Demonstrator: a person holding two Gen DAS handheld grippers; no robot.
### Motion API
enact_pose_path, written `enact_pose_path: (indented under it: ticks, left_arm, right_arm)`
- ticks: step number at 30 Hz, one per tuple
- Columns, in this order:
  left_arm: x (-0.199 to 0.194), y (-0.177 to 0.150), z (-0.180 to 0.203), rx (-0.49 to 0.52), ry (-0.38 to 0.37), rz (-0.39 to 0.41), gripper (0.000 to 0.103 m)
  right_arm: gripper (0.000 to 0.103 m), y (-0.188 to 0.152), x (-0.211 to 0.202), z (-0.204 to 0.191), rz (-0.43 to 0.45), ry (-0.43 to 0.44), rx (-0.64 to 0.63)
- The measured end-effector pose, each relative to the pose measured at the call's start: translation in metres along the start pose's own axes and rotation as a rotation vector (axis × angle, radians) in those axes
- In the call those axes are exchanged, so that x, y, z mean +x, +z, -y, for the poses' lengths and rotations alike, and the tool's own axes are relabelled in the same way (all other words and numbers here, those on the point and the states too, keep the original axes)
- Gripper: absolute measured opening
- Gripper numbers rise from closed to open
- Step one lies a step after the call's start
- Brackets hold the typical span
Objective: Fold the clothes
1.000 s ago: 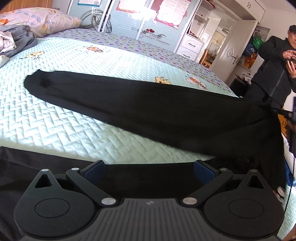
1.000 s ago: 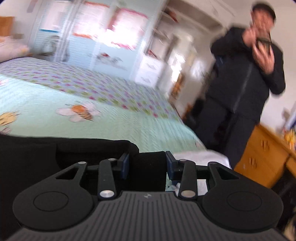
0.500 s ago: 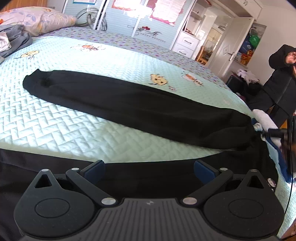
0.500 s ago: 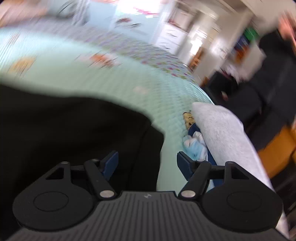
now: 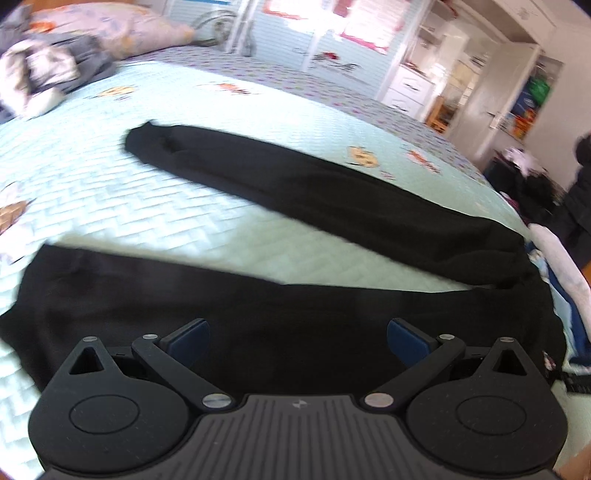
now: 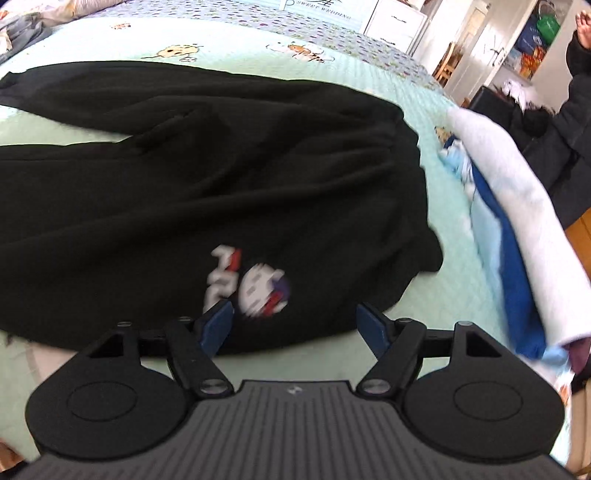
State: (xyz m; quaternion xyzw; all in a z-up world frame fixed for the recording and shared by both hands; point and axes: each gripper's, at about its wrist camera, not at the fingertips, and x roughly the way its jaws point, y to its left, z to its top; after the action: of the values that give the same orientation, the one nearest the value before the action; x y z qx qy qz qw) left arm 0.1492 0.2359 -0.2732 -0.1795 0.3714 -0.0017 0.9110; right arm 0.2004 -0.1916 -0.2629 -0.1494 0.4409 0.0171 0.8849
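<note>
Black trousers (image 5: 332,199) lie spread flat on the pale green quilted bed (image 5: 110,206), the two legs apart in a V, with the waist at the right. In the right wrist view the waist part (image 6: 221,177) is bunched and shows a white, red and blue logo (image 6: 251,284). My left gripper (image 5: 298,334) is open and empty just above the near leg (image 5: 184,295). My right gripper (image 6: 294,325) is open and empty over the waist edge, just in front of the logo.
A stack of folded white and blue clothes (image 6: 509,221) lies on the bed right of the trousers. A heap of grey and white clothes (image 5: 40,70) and a pillow (image 5: 129,26) lie at the far left. A person in black (image 6: 576,96) stands at the right, by the door.
My right gripper let go of the trousers' waist, opened, and drew back above it. The trousers dropped flat on the bed. My left gripper rose, so the near leg shows whole.
</note>
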Motion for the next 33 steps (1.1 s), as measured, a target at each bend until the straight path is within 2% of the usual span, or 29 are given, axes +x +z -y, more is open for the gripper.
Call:
enact_pose_path:
  ticks: [3, 6, 10, 14, 23, 33]
  left_arm:
    - [-0.011, -0.006, -0.017, -0.034, 0.046, 0.008, 0.102]
    - [-0.023, -0.01, -0.03, -0.057, 0.089, 0.022, 0.102]
    - [-0.03, -0.013, -0.044, -0.105, 0.133, 0.014, 0.102]
    - [-0.032, -0.014, -0.052, -0.141, 0.15, 0.006, 0.102]
    - [-0.012, -0.02, -0.065, -0.193, 0.132, -0.005, 0.102]
    - [-0.025, -0.02, -0.093, -0.349, 0.018, 0.061, 0.101]
  right_arm:
    - [0.075, -0.007, -0.01, -0.013, 0.021, 0.0, 0.014]
    - [0.075, -0.007, -0.022, -0.022, 0.067, 0.09, 0.04]
    - [0.075, 0.0, -0.029, -0.046, 0.097, 0.075, 0.0]
    - [0.076, 0.01, -0.033, -0.056, 0.117, 0.119, 0.021]
    - [0.076, 0.012, -0.028, -0.073, 0.129, 0.112, 0.051]
    - [0.077, 0.0, -0.027, -0.052, 0.122, 0.252, 0.219]
